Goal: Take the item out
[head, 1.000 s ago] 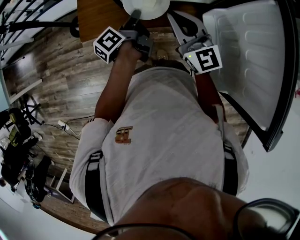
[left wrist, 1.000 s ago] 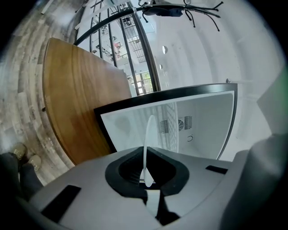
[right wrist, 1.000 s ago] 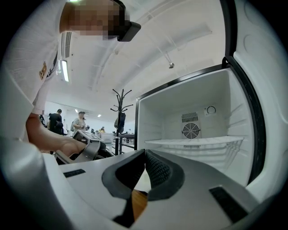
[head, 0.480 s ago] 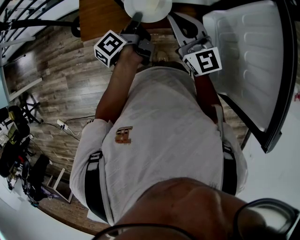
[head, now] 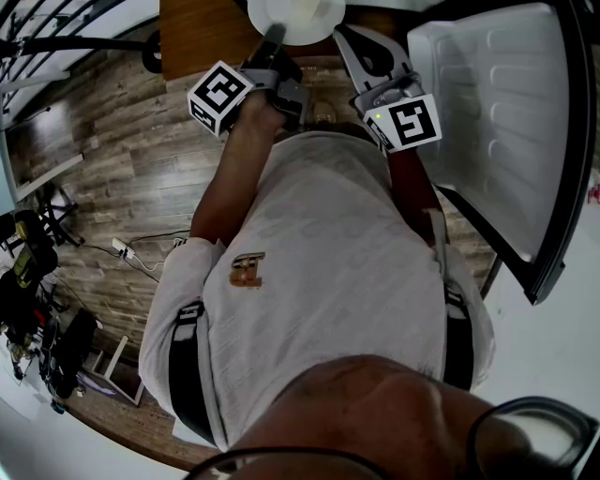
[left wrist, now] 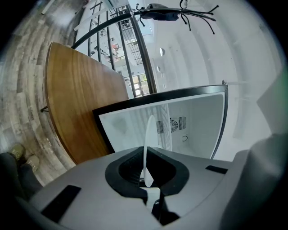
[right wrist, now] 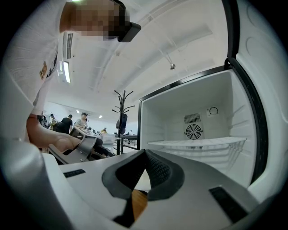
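Note:
A white plate [head: 292, 13] is clamped at its rim by my left gripper [head: 273, 37], which is shut on it. In the left gripper view the plate [left wrist: 149, 143] shows edge-on, standing up between the dark pads [left wrist: 130, 168] of the left gripper [left wrist: 147, 179]. Behind it is the open fridge [left wrist: 189, 130]. My right gripper [head: 349, 39] is beside the plate, to its right. In its own view the right gripper [right wrist: 145, 153] has its pads touching, with nothing between them, and it faces the bare fridge interior [right wrist: 198, 130].
The fridge door [head: 497, 122] hangs open at the right of the head view. A wooden table [head: 202, 33] stands under the plate, on wood flooring [head: 112, 159]. A coat rack [right wrist: 122, 117] and people stand far off. Bags and cables [head: 37, 319] lie at the left.
The left gripper and the plate have drifted very slightly to the right. The right gripper has barely moved.

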A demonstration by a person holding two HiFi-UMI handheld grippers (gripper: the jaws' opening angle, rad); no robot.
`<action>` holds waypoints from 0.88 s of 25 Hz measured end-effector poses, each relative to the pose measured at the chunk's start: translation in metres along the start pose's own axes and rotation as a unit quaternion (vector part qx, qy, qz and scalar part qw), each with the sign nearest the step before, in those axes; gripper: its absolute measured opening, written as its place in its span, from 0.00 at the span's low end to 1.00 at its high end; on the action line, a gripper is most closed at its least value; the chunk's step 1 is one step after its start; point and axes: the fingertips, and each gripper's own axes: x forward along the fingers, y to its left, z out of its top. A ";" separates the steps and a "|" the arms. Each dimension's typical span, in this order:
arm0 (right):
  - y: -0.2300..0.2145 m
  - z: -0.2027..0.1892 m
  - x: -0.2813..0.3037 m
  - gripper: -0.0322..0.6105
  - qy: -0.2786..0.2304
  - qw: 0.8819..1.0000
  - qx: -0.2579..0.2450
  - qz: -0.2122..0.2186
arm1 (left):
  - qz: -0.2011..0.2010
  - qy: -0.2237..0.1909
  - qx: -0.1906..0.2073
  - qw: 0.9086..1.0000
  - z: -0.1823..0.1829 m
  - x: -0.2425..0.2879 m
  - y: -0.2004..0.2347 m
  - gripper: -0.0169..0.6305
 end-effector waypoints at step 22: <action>0.004 0.002 0.001 0.10 -0.008 1.000 -0.003 -0.005 | -0.003 0.005 -0.001 1.000 -0.002 -0.002 0.000 0.07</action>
